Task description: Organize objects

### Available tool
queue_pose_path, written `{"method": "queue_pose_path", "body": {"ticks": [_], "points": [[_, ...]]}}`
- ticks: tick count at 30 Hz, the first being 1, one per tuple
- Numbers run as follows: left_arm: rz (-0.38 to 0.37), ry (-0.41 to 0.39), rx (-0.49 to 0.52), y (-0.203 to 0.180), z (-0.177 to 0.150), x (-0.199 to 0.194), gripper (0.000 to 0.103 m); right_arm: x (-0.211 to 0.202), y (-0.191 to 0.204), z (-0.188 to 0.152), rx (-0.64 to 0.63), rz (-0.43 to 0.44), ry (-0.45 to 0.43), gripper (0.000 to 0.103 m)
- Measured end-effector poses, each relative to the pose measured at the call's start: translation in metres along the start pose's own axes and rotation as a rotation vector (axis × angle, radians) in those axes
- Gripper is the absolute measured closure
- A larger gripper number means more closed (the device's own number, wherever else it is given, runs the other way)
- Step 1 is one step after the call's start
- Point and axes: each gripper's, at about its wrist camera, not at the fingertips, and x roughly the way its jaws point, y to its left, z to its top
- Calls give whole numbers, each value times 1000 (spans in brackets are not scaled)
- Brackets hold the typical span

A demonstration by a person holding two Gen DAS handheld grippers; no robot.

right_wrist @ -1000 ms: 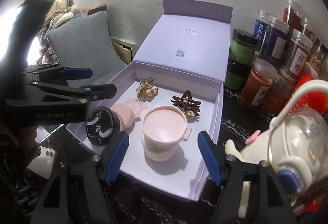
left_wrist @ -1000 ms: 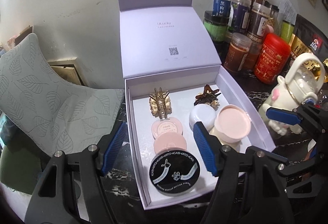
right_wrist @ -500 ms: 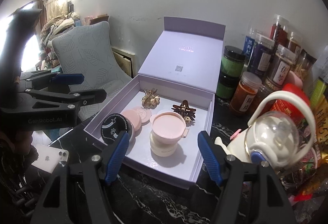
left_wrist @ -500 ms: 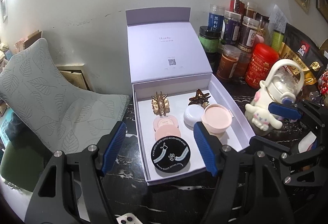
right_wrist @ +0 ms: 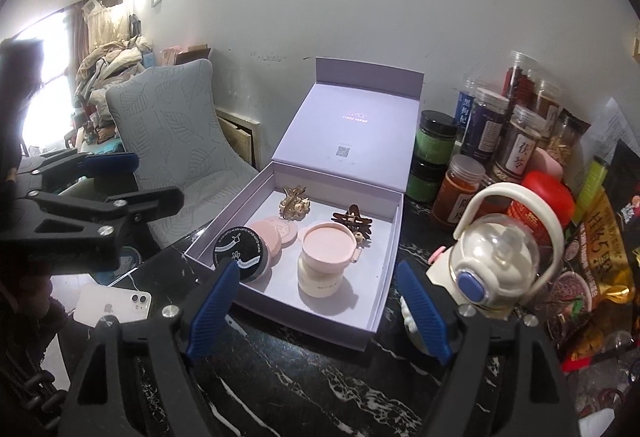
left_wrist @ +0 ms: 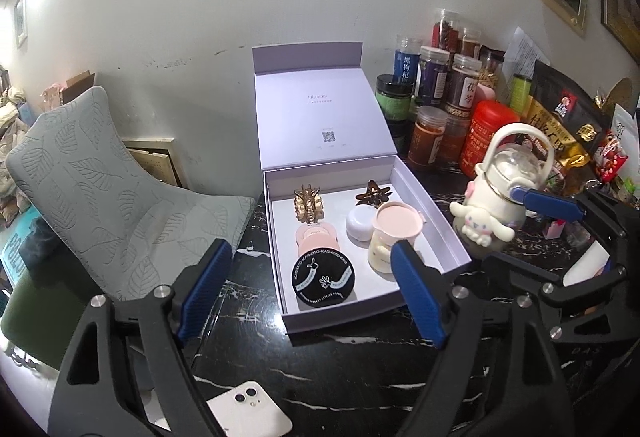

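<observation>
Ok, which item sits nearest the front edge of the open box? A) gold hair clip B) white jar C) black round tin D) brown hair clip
C: the black round tin lies closest to the front wall of the box, with both hair clips at the back.

You were looking at a black marble-veined tabletop. An open lavender gift box sat on it. Right of the box stood a white cartoon-dog water bottle, with jars and a red canister behind it. Left of the box, nearer you, lay a white phone.
</observation>
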Motion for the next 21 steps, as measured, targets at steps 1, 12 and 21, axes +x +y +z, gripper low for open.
{"method": "queue_pose_path", "body": {"ticks": [1,12,21], "points": [[4,-7,3,-1,-2,-4,17,-3,1,-1,1,-3,-2,20],[33,-20,-24,-7,-22,-32,8,-31,4,-16,16,-32,-18,13],[83,-17,-34,-11,-46,-48,6,-46,9,-36,23,-34,-9,11]]}}
